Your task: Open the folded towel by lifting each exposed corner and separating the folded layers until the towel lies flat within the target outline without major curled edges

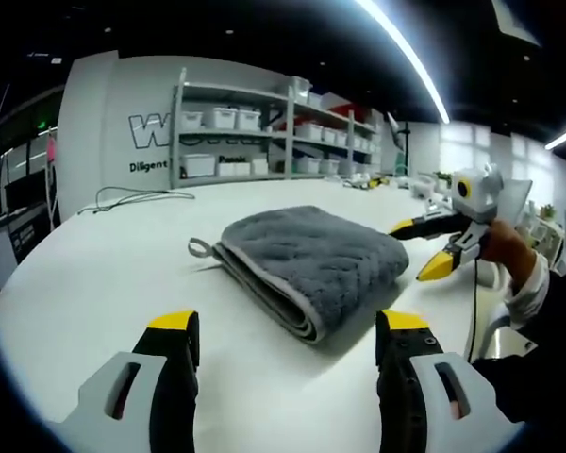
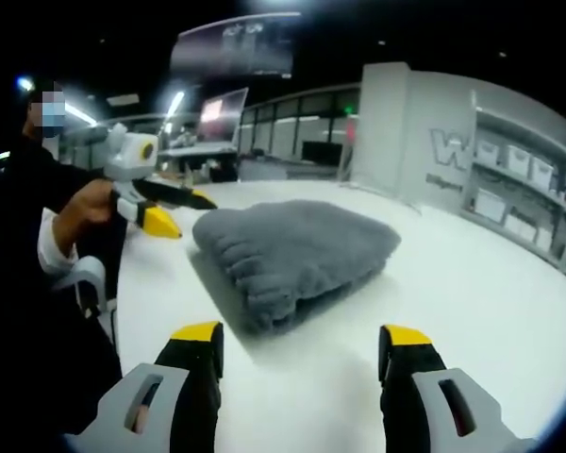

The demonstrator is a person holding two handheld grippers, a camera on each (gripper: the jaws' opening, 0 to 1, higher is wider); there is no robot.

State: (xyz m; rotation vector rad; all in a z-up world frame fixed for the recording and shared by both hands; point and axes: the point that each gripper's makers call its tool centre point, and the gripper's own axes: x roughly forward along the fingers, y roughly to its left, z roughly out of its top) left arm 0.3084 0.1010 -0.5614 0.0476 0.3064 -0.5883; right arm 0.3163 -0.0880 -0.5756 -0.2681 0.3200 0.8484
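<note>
One grey towel [image 1: 307, 264] lies folded on the white table [image 1: 94, 274], sitting at about twelve o'clock just beyond my left gripper [image 1: 288, 335] in the left gripper view. Its stacked folded edges face me there, and a small hanging loop [image 1: 201, 248] sticks out at nine o'clock from the near corner. In the right gripper view the same towel [image 2: 292, 250] rests at twelve o'clock ahead of my right gripper [image 2: 302, 344], its thick folded end toward me. I see no target outline drawn on the table.

Both of my grippers stand spread wide, grasping nothing. In the left gripper view my right gripper [image 1: 434, 247] hovers at three o'clock just beside the towel's far edge, parted and empty; in the right gripper view my left one [image 2: 174, 212] sits at ten o'clock near the towel.

To open it well, I judge I should pinch only the top layer at an exposed corner, lift low, and peel it away from the fold while the other gripper pins the layers beneath.

Count: one towel, one loop, two grippers, one table, one shelf rack [image 1: 264, 132] with bins behind.
</note>
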